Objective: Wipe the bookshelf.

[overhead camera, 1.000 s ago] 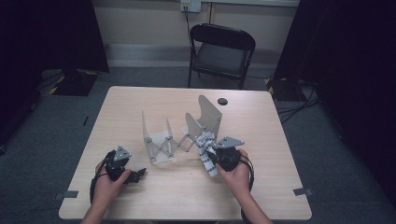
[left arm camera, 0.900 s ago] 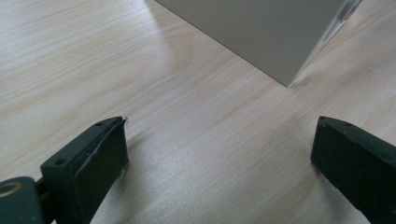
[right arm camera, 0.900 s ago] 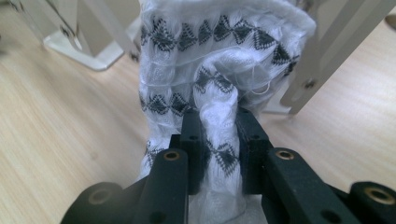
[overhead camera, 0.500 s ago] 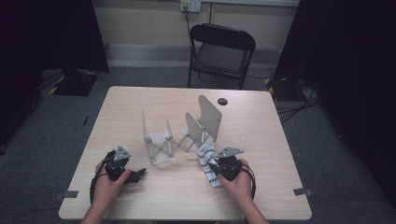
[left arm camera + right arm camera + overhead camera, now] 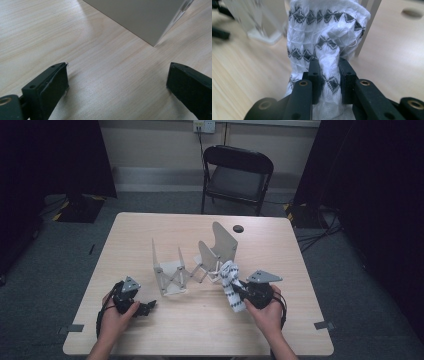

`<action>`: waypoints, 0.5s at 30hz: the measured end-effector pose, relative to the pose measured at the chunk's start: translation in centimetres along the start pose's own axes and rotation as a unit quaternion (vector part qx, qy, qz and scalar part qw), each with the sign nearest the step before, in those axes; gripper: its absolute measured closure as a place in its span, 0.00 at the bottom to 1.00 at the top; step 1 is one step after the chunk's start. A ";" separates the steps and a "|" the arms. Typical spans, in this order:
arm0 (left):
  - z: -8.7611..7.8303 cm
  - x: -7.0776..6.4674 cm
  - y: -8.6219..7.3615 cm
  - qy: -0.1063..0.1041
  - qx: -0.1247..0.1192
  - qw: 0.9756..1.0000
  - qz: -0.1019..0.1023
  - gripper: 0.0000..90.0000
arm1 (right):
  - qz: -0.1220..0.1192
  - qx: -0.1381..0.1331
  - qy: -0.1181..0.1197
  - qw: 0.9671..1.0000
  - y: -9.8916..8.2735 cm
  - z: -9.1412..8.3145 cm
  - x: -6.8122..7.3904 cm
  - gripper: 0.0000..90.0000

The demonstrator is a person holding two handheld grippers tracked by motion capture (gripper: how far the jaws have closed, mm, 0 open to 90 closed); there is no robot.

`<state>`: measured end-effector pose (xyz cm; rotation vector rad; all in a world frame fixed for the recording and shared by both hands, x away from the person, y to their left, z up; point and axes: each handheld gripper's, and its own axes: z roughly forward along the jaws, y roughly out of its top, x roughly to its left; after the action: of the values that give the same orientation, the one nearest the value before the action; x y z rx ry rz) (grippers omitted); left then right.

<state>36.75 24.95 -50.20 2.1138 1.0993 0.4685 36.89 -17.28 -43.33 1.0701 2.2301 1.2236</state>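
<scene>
Right gripper point(image 5: 240, 292) clamped on white cloth point(image 5: 231, 287), now lifted off rack point(image 5: 192, 265); left gripper point(image 5: 142, 307) open, unmoved.

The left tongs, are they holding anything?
No, the left tongs stand wide open over bare table, with nothing between them.

The rack point(image 5: 192, 262) stands mid-table point(image 5: 150, 227); the sock point(image 5: 231, 287) lies just right of it; a chair point(image 5: 237, 172) stands behind
</scene>
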 end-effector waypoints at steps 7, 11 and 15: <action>0.0 0.0 0.0 0.000 0.000 1.000 0.000 0.04 | -0.021 -0.046 0.002 0.999 3.7 -0.5 0.9 0.83; 0.0 0.0 0.0 0.000 0.000 1.000 0.001 0.04 | -0.029 -0.031 0.004 0.999 3.8 0.8 1.7 0.83; 0.0 0.0 0.0 0.000 0.000 1.000 0.001 0.04 | -0.034 0.002 0.007 0.999 2.6 3.2 2.2 0.83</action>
<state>36.75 24.97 -50.19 2.1164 1.0972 0.4701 38.64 -12.98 -42.83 0.9824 2.2621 1.2020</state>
